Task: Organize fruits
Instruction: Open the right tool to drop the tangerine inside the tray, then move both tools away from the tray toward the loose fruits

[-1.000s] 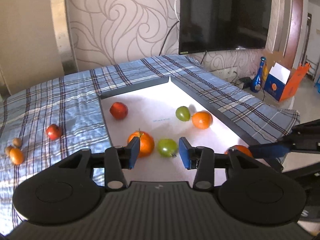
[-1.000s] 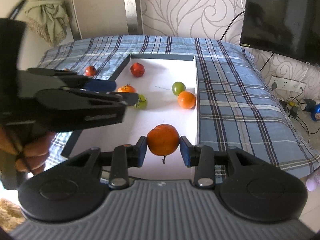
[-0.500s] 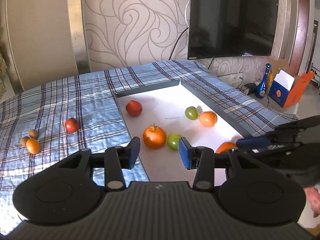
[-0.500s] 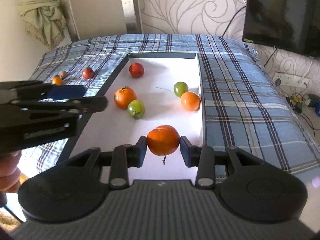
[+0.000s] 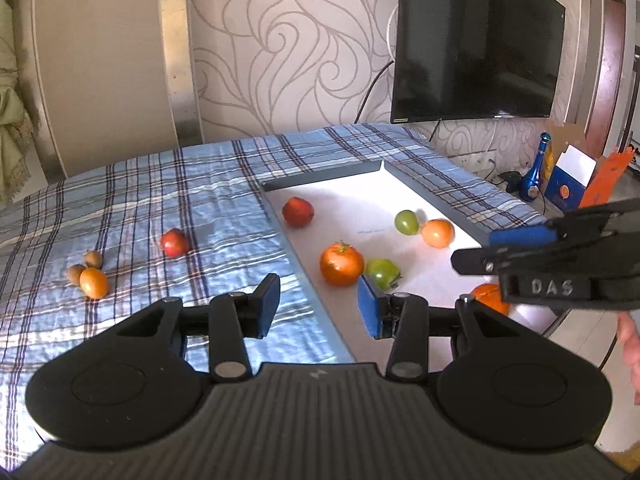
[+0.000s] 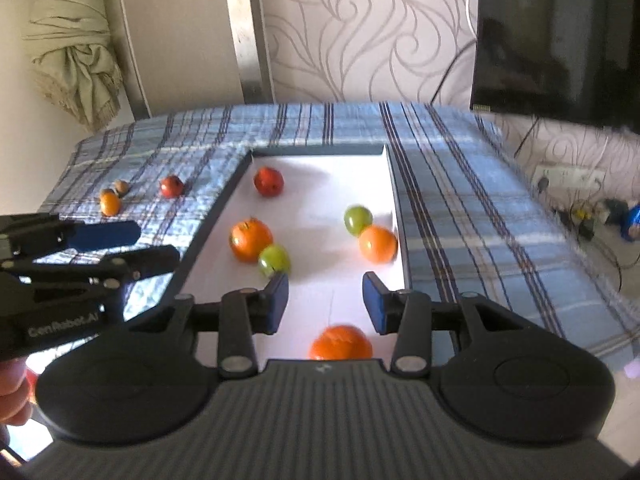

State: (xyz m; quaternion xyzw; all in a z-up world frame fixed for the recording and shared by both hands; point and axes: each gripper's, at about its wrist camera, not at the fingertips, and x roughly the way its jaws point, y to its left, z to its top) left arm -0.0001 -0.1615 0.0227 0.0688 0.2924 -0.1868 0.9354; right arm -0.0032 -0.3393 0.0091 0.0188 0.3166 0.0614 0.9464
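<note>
A white tray (image 6: 320,168) with a dark rim lies on the plaid cloth. In it are a red fruit (image 6: 269,181), two oranges (image 6: 250,239) (image 6: 377,243), two green fruits (image 6: 274,260) (image 6: 357,219) and one more orange (image 6: 340,343) lying near the front edge. My right gripper (image 6: 325,304) is open and empty just above that orange. My left gripper (image 5: 318,306) is open and empty over the tray's left rim (image 5: 296,258). On the cloth lie a red fruit (image 5: 174,243), a small orange fruit (image 5: 94,283) and two brown nuts (image 5: 93,259).
The right gripper (image 5: 560,260) shows at the right of the left wrist view, the left gripper (image 6: 72,256) at the left of the right wrist view. A TV (image 5: 476,48) hangs on the wall. A blue bottle (image 5: 536,176) and boxes stand on the floor.
My right gripper has opened and let go of the orange, which now lies in the tray. My left gripper has drawn back leftward and up from the tray.
</note>
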